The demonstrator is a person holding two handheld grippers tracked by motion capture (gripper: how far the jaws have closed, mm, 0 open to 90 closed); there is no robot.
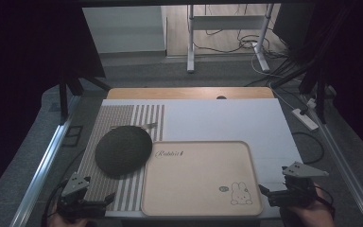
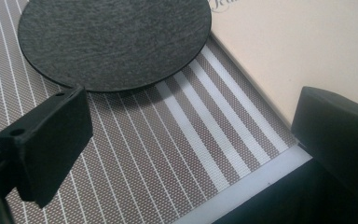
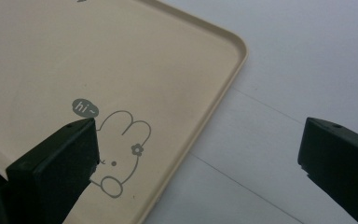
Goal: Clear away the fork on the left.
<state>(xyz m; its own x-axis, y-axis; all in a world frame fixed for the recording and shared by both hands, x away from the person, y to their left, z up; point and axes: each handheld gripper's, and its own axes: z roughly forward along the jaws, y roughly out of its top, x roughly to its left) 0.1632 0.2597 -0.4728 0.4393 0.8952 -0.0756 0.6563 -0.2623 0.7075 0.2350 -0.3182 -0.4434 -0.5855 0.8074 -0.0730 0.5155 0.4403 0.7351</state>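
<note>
The table [image 1: 189, 93] filled the middle of the high view, and its white cover [image 1: 227, 120] left much bare room in the upper right part, above and right of the tray. The beige tray [image 1: 198, 177] lay in the lower centre, with its near edge close to the front edge of the table. Its left rim lay against the striped mat [image 1: 123, 118], which ran down the left side of the frame. On this mat rested the dark round pad [image 1: 123, 151], flat, with its right side just beside the upper left corner of the tray.

The left gripper [image 1: 82, 201] stood at the lower left, over the near end of the mat, its jaws spread wide with nothing between them. The right gripper [image 1: 283, 194] was at the lower right, beside the tray's right rim, also released and empty.

The left gripper view showed the felt-like texture of the pad [image 2: 114, 39] and the woven stripes. The right gripper view showed the small rabbit drawing [image 3: 121, 149] with a "hi~" bubble near the rounded corner of the tray [image 3: 214, 93].
</note>
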